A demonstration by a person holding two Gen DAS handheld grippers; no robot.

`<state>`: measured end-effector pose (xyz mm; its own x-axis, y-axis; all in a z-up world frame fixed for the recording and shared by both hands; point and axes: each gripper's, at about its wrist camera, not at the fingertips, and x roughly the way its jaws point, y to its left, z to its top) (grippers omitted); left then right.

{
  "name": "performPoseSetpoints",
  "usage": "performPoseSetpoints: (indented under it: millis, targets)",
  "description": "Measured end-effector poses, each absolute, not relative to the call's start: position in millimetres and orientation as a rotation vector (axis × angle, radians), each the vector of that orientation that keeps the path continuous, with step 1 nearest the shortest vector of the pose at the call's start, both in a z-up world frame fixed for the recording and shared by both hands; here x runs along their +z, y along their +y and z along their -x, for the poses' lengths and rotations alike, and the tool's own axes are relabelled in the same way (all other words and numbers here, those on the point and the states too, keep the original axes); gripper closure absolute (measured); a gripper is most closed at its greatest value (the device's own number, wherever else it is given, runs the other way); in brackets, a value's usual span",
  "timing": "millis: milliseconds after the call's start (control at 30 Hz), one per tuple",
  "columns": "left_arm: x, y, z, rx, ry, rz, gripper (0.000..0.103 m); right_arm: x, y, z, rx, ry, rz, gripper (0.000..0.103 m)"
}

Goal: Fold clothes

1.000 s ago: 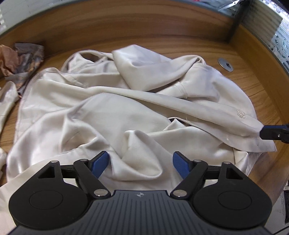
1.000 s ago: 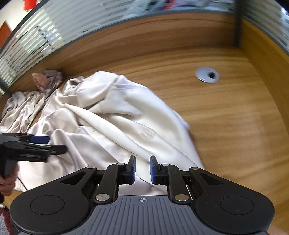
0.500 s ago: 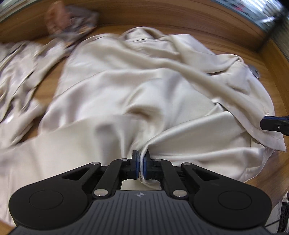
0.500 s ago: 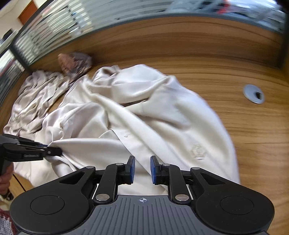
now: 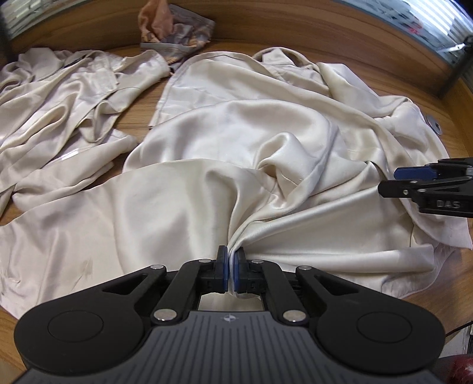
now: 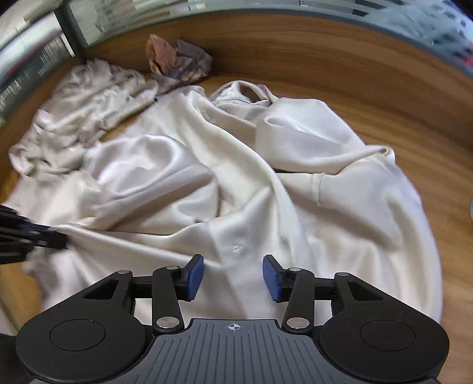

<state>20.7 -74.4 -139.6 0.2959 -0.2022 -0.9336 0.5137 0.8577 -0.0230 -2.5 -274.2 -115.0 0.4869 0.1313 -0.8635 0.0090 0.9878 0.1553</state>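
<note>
A cream satin garment lies crumpled across the wooden table. My left gripper is shut on a pinched fold of this garment at its near edge; the fabric fans out from the blue pads. The same garment fills the right wrist view. There my right gripper hovers over it with its jaws opening, cloth lying below the gap and the pads not pressing on it. The right gripper also shows at the right edge of the left wrist view, and the left gripper at the left edge of the right wrist view.
A second cream garment lies rumpled to the left. A crumpled orange and grey patterned cloth sits at the back by the raised wooden wall. A round metal cable grommet is in the tabletop at the right.
My left gripper closed on a fold of the cream garment and pulled it leftward, bringing the second garment into view. My right gripper swung left over the garment and its jaws widened.
</note>
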Motion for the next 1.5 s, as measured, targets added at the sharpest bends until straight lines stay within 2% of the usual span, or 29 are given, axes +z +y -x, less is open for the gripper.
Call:
performPoseSetpoints:
  millis: [33,67,100,267,567,933,1000,1033,1067,1133,1167,1200,1267,1400,1500]
  targets:
    - [-139.7,-71.9,-21.0,-0.477,1.18,-0.302,0.101,-116.5,-273.4,0.2,0.07,1.067,-0.14,0.069]
    - [-139.7,-69.2,-21.4,-0.468,1.179,-0.3,0.101,-117.2,-274.2,-1.2,0.064,1.072,-0.139,0.088]
    - [-139.6,-66.5,-21.8,-0.459,1.179,-0.297,0.101,-118.0,-275.0,-2.7,0.059,1.076,-0.139,0.096]
    - [-137.7,-45.4,-26.8,-0.37,1.164,-0.309,0.102,-90.5,-294.5,5.4,-0.006,0.994,-0.169,0.098]
    - [-126.8,36.1,-58.9,-0.11,1.139,-0.273,0.102,-51.7,-374.8,57.0,-0.281,0.815,-0.357,0.098]
    - [-120.6,88.1,-78.5,0.008,1.145,-0.274,0.102,-91.6,-420.4,149.0,-0.588,0.962,-0.469,0.098]
    - [-118.3,85.4,-78.1,-0.019,1.142,-0.253,0.098,-104.1,-423.7,162.4,-0.615,0.999,-0.492,0.098]
    - [-115.7,82.4,-77.0,-0.037,1.132,-0.242,0.092,-107.6,-425.0,167.9,-0.61,1.007,-0.512,0.097]
    - [-112.3,78.4,-75.7,-0.059,1.121,-0.239,0.077,-108.6,-425.2,172.0,-0.607,1.005,-0.528,0.095]
    - [-104.3,67.2,-72.4,-0.099,1.088,-0.253,0.065,-109.4,-425.2,179.6,-0.597,0.993,-0.559,0.093]
    - [-100.2,60.7,-70.6,-0.123,1.071,-0.263,0.064,-107.4,-424.4,181.5,-0.584,0.977,-0.576,0.082]
    - [-97.1,53.8,-69.0,-0.152,1.061,-0.266,0.062,-105.3,-422.8,181.2,-0.562,0.967,-0.585,0.077]
    - [-91.3,39.9,-65.9,-0.213,1.043,-0.267,0.05,-101.3,-416.0,176.0,-0.494,0.952,-0.573,0.073]
    - [-90.5,10.9,-58.1,-0.346,1.033,-0.265,0.047,-98.7,-397.3,161.5,-0.343,0.946,-0.526,0.071]
    - [-97.0,-12.2,-51.4,-0.418,1.039,-0.29,0.047,-102.0,-379.1,142.1,-0.229,0.96,-0.476,0.063]
